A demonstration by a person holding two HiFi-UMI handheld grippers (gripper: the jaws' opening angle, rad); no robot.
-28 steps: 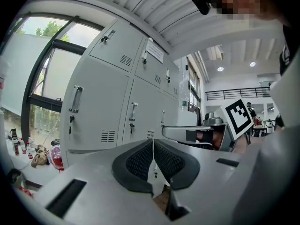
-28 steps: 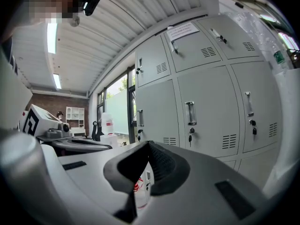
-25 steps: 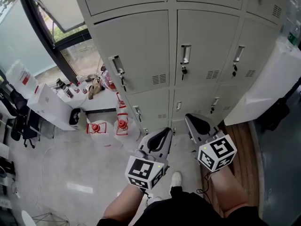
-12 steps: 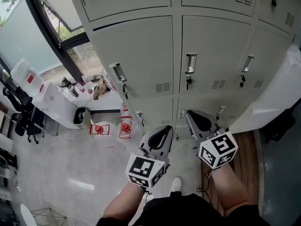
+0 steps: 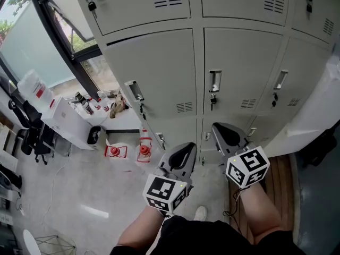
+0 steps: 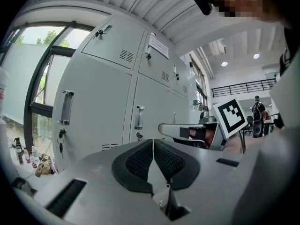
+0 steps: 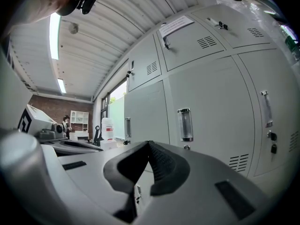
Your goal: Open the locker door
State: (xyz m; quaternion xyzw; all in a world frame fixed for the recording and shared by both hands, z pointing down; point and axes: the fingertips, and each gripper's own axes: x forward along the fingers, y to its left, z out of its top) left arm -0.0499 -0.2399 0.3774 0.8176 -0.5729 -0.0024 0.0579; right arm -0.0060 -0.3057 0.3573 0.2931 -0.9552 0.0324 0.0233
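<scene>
A bank of grey lockers (image 5: 159, 73) stands in front of me, its doors all closed. The middle door (image 5: 234, 62) has a chrome handle (image 5: 214, 81) with a key hanging below it; this handle (image 7: 184, 124) also shows in the right gripper view. The left door's handle (image 5: 134, 91) and the right door's handle (image 5: 280, 80) are alike. My left gripper (image 5: 180, 154) is held low before the lockers, jaws shut on nothing (image 6: 153, 143). My right gripper (image 5: 224, 134) is beside it, also shut and empty (image 7: 149, 145). Neither touches a door.
A window (image 5: 58, 15) is at the left, with a low white shelf of bottles (image 5: 90, 108) under it. Red items (image 5: 143, 150) lie on the floor by the lockers. An office chair (image 5: 26, 137) stands far left, a white wrapped bulk (image 5: 313, 110) at right.
The view has tilted up, so the lockers and handles sit lower in the frame. Both grippers stay low and shut, almost where they were.
</scene>
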